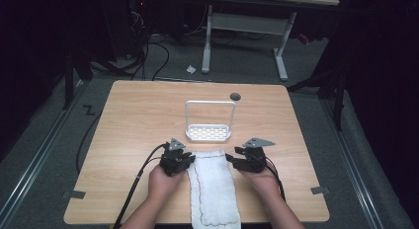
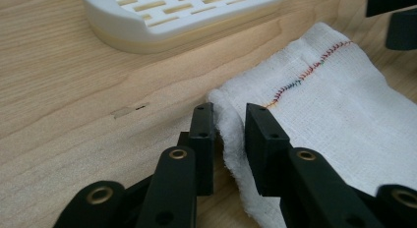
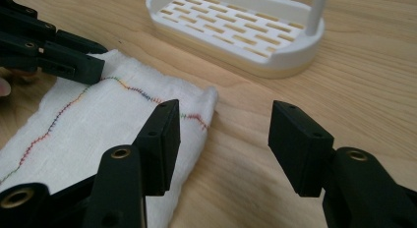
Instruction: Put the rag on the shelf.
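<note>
A white cloth [image 1: 212,189] with a coloured stitched line lies lengthwise at the table's near middle. My left gripper [image 1: 190,157] is at the cloth's far left corner. In the left gripper view its jaws [image 2: 230,117] stand close together with the cloth's [image 2: 334,105] left edge pinched up between them. My right gripper [image 1: 232,157] is at the far right corner. In the right gripper view it [image 3: 223,120] is open wide, one jaw over the cloth [image 3: 98,120] and the other over bare wood. The left gripper [image 3: 93,66] also rests on the cloth's other corner there.
A white slotted rack [image 1: 209,133] with a tall loop handle stands just beyond the cloth, close to both grippers, also in the gripper views [image 2: 182,16] [image 3: 236,26]. The wooden table [image 1: 138,115] has a dark round hole [image 1: 235,96] at its back. Cables trail from each gripper.
</note>
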